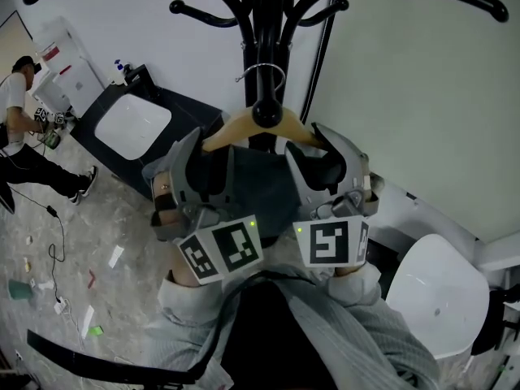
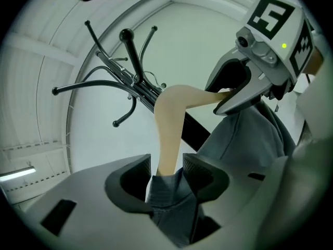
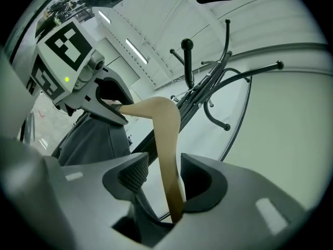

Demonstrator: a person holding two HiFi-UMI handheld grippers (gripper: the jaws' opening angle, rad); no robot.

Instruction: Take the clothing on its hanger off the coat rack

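Closest to us, both grippers are sitting at the shoulders of the garment, one on each arm of the wooden hanger [image 1: 231, 131]. Left gripper [image 2: 166, 172] is standing with jaws apart, straddling the hanger's left arm where the grey clothing [image 2: 169, 194] is draping over it. A gap is showing beside the wood, so it isn't clamping. Right gripper [image 3: 164, 173] is doing the same on the other arm: jaws spread, bare wood running up between them, no squeeze showing.

Hanger's long axis is running left-right across us, so the grippers are sitting toward its opposite ends, about equally near. Clothing is hanging down between and below them, on the hanger, not yet off the rack.

Just beyond, the wire hook [image 1: 272, 73] is looping over what looks like a peg of the coat rack [image 1: 262, 6], close against the pole. We're judging the lift turns on this. Hook is lying up and ahead, midway between the grippers, so both need to be closing on the wood and rising together to clear the peg tip level.
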